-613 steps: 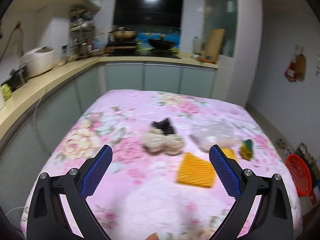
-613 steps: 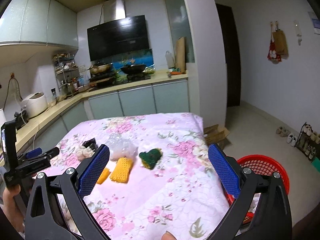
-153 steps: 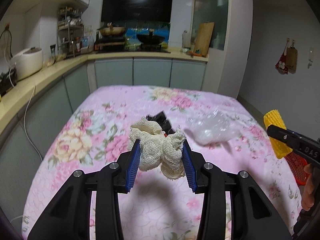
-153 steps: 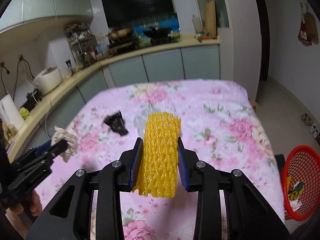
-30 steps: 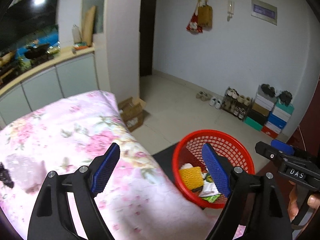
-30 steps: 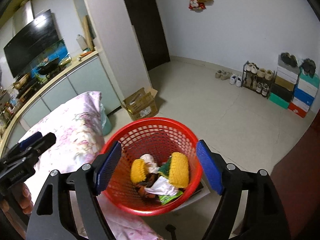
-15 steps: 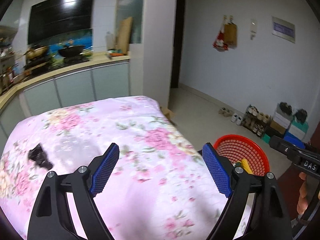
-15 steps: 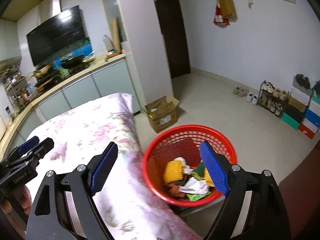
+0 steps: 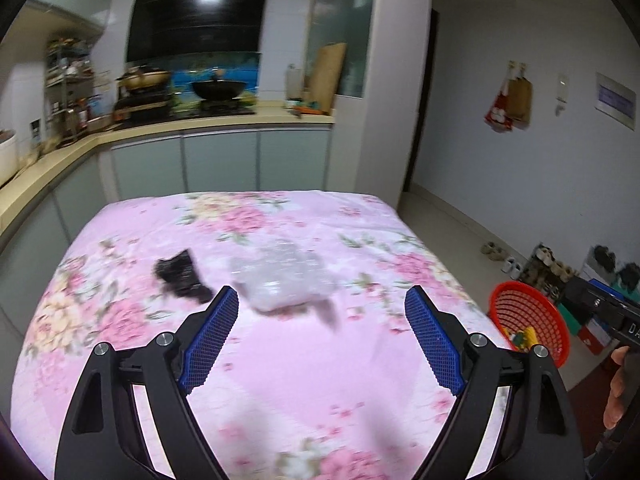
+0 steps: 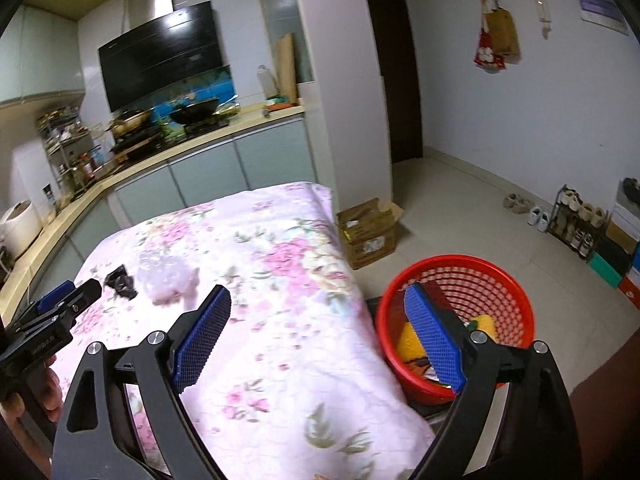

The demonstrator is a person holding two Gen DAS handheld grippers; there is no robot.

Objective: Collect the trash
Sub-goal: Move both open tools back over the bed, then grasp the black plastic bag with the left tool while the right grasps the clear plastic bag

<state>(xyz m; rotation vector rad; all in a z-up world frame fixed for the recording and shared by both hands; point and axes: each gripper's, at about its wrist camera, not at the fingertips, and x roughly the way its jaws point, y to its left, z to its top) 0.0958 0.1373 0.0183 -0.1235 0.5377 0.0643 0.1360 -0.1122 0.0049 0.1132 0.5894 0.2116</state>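
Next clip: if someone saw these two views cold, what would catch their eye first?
Probably the pink floral cloth filling the middle of both views, with two leftovers on it: a crumpled clear plastic bag and, just left of it, a small black scrap. Next, the red basket on the floor at the cloth's right edge, with yellow pieces inside. Both the left gripper and right gripper are empty; the right one's jaws are opening.

Blurred: clear plastic bag [image 9: 282,280], black scrap [image 9: 180,274]. Half hidden behind a finger: trash in red basket [image 10: 496,280].
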